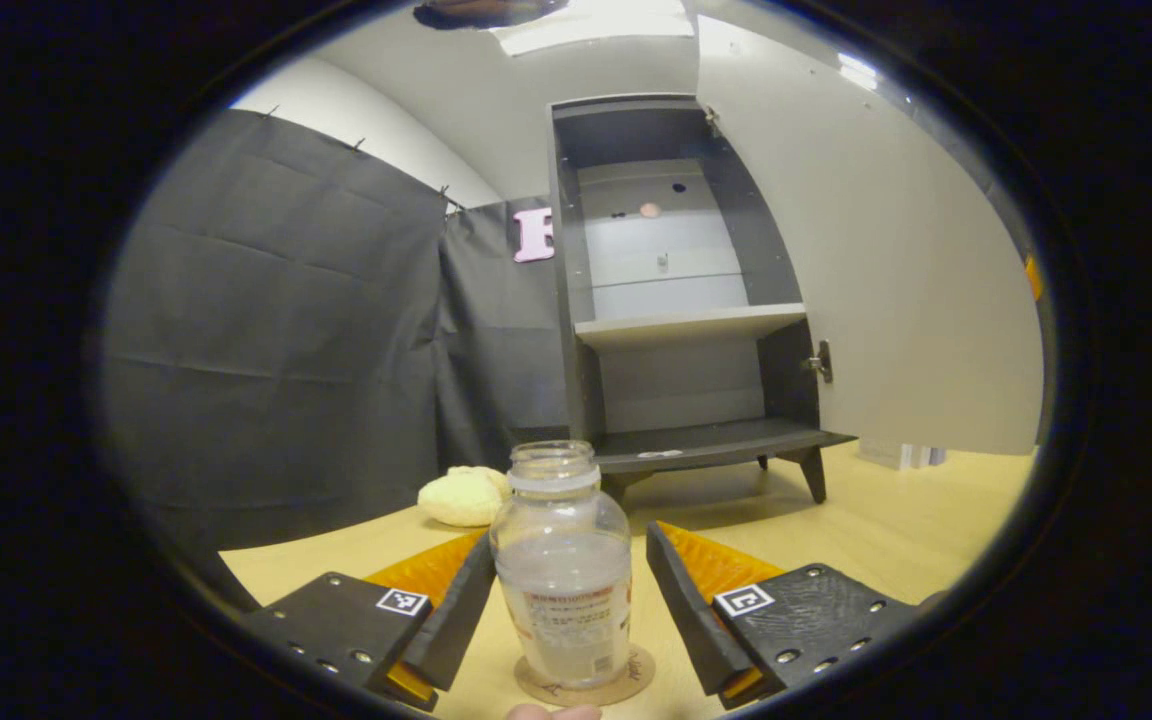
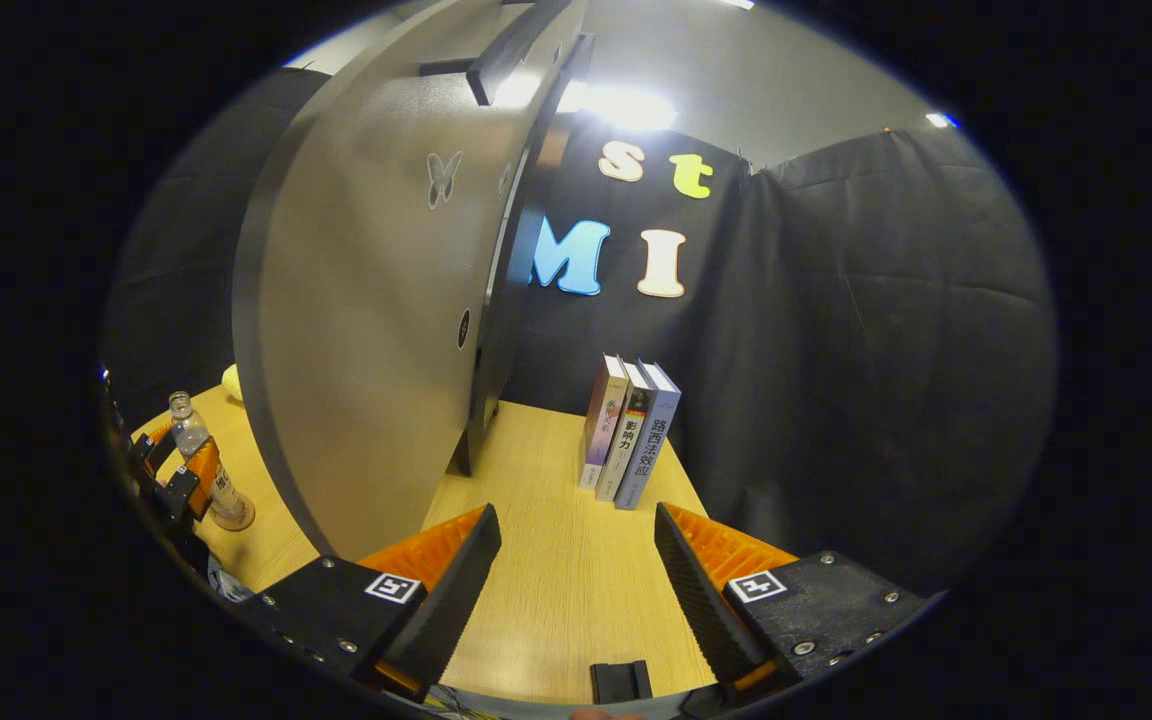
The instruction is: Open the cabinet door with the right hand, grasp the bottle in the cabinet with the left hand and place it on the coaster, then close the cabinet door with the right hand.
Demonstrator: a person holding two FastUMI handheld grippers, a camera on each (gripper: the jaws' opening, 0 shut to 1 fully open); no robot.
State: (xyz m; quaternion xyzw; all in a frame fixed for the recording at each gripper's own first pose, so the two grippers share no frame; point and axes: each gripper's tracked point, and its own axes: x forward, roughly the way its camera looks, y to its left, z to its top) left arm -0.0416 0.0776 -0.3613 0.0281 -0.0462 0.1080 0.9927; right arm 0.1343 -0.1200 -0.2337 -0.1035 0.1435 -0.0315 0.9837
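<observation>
Black cloth walls the booth behind the tabletop, where the cabinet stands with its door swung wide. Left gripper fingers are spread, flanking the clear uncapped bottle, upright on its coaster, without touching. Right gripper fingers gape, holding nothing.

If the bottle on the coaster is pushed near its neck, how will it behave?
The bottle probably tips easily: it is tall and stands on a small coaster. It looks partly filled with clear liquid, so likely light. Lying down, its round body may roll.
</observation>
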